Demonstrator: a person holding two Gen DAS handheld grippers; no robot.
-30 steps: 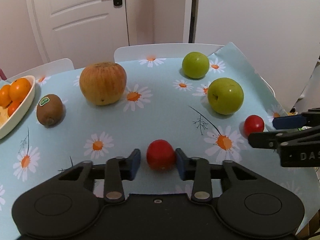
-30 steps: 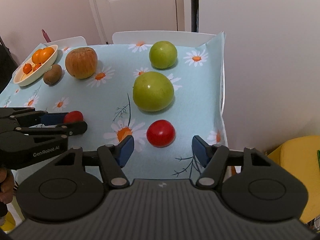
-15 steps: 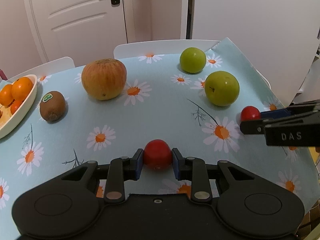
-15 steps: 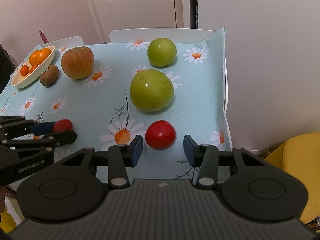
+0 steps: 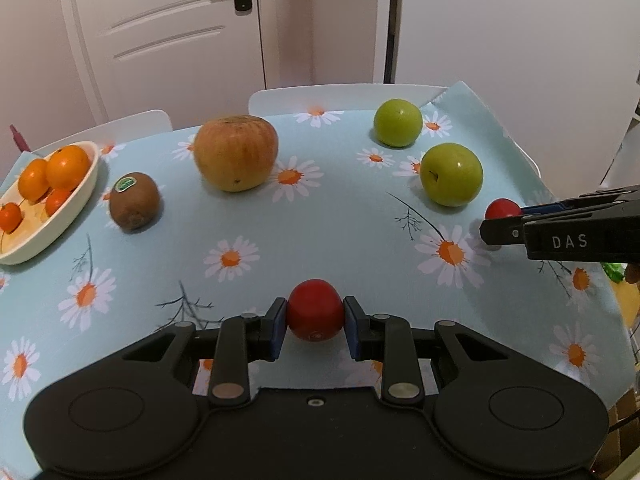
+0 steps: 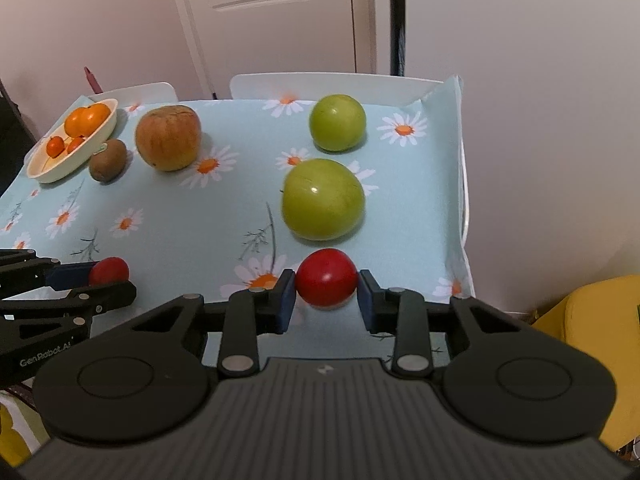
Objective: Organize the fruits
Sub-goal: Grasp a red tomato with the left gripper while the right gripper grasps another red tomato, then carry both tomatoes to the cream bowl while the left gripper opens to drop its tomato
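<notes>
A small red fruit [image 5: 315, 310] was held between the blue pads of the left gripper [image 5: 315, 322], the fingers closed against both of its sides at the near edge of the daisy-print tablecloth [image 5: 340, 232]. A second red fruit [image 6: 326, 277] lay between the fingers of the right gripper [image 6: 326, 300]; the left pad was seen touching or almost touching it, while a narrow gap appeared to remain at the right pad, so a firm hold could not be confirmed. That fruit sat near the right edge of the cloth, just in front of the nearer green apple [image 6: 323, 205], with a second green apple [image 6: 337, 128] farther back. The white bowl [image 5: 82, 196], in which oranges [image 5: 66, 168] had been placed, stood at the far left corner, with a kiwi [image 5: 134, 201] just beside it and a large reddish apple [image 5: 236, 153] between the kiwi and the green apples. The bowl was judged to be the likely destination: it lay forward and well to the left of both grippers, and the left gripper was the nearer of the two. Both red fruits were nearly round, so no long axis needed to be considered. A leftward carry by the right gripper was judged to cross in front of the left one, so some risk of collision was noted.
</notes>
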